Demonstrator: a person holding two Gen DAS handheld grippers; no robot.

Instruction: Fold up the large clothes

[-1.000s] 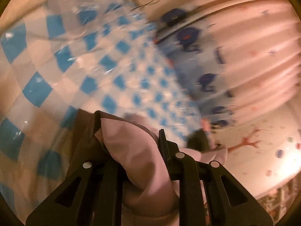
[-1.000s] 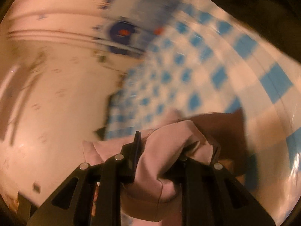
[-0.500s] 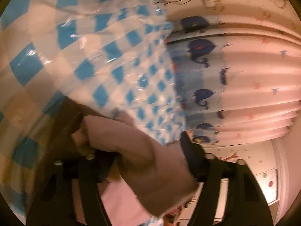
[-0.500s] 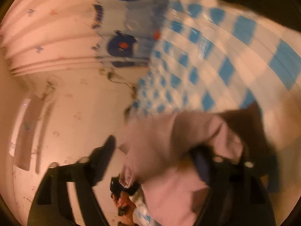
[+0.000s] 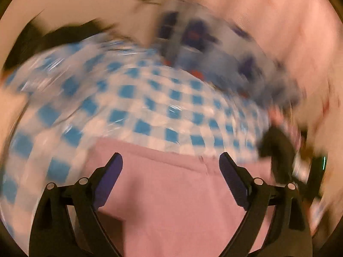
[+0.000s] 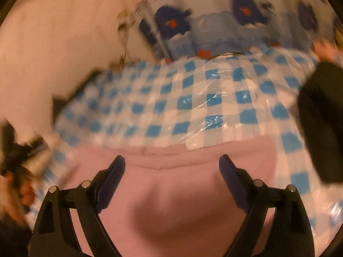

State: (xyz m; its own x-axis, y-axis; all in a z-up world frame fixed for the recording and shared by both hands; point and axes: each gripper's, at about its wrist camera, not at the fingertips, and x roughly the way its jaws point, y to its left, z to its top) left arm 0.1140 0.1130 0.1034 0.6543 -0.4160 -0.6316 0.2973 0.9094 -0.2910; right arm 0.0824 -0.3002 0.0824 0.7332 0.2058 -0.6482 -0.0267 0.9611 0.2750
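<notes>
A large pink garment lies flat on the blue-and-white checked tablecloth, its far edge running across both views. It also shows in the right wrist view. My left gripper is open and empty above the pink cloth. My right gripper is open and empty above the same cloth near its seamed far edge. The other gripper shows blurred at the right of the left wrist view. Both views are motion-blurred.
A curtain with blue whale prints hangs behind the table's far edge. A dark object sits at the right in the right wrist view. A pale wall is at the left.
Both grippers were shut on bunched pink cloth; they have opened and let it go. The garment now lies flat on the table, and both cameras have swung level.
</notes>
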